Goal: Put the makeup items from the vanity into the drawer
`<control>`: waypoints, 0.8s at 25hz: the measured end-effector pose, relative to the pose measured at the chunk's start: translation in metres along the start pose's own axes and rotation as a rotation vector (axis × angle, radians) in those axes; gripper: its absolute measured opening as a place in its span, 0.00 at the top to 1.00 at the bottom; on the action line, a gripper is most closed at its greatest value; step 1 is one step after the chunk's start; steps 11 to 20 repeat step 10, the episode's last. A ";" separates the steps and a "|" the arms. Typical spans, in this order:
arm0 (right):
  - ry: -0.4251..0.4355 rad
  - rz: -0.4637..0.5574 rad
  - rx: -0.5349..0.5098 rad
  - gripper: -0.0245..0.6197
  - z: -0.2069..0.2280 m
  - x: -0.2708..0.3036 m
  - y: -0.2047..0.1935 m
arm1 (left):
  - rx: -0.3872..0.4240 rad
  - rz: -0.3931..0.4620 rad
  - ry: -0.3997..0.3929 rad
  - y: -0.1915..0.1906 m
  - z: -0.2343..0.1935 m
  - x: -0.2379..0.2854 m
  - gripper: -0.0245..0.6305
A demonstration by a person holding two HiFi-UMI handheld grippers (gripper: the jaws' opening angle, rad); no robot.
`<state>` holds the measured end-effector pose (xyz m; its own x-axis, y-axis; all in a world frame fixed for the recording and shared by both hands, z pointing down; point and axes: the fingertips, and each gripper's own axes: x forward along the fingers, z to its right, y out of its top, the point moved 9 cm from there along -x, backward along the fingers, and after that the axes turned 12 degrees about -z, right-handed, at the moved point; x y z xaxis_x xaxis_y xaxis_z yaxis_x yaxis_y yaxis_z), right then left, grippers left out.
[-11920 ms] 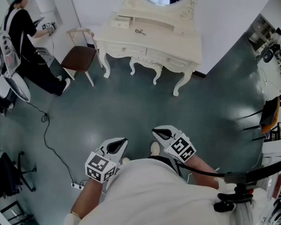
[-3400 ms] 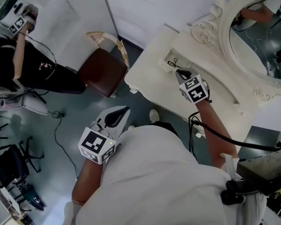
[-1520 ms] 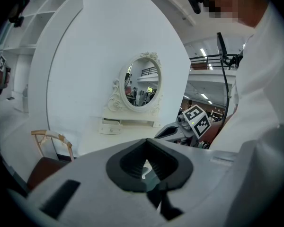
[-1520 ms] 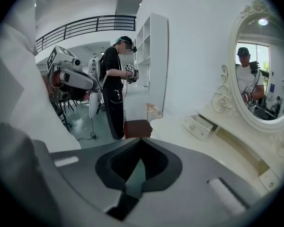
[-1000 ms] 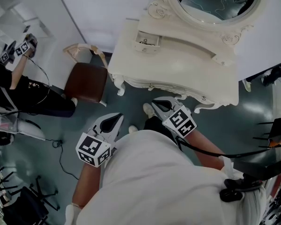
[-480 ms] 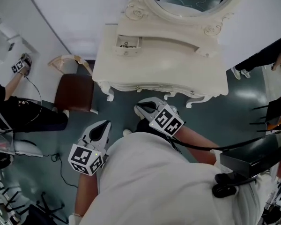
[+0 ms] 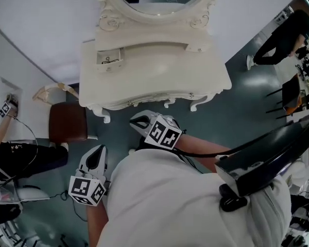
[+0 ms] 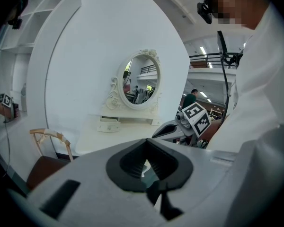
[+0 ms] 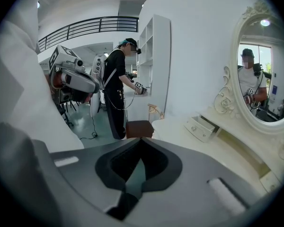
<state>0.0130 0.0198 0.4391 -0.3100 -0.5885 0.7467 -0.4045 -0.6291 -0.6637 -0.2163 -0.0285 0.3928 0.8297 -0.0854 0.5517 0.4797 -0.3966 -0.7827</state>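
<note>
The white vanity [image 7: 159, 81] with an oval mirror fills the top of the head view. Its small drawer [image 7: 109, 59] at the back left stands open, with a small dark item [image 7: 108, 61] inside. No other loose item shows on the vanity top. My right gripper [image 7: 136, 120] is shut and empty, just off the vanity's front edge. My left gripper [image 7: 95, 154] is shut and empty, lower left over the floor. The right gripper view shows the open drawer [image 9: 199, 126]; the left gripper view shows the vanity [image 8: 118, 134] and the right gripper [image 8: 166, 130].
A brown-seated chair [image 7: 67, 122] stands left of the vanity. One person [image 7: 13, 153] stands at the far left by white shelves, another [image 7: 286, 32] at the top right. Cables and stands lie on the grey floor [image 7: 247, 102].
After reaching to the small drawer, my right gripper came back to my body. The view has swung, so the vanity now sits centred above both shut grippers.
</note>
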 end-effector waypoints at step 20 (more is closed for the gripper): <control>0.013 0.002 -0.005 0.96 0.013 0.002 -0.003 | 0.001 -0.005 0.000 0.007 -0.001 0.014 0.96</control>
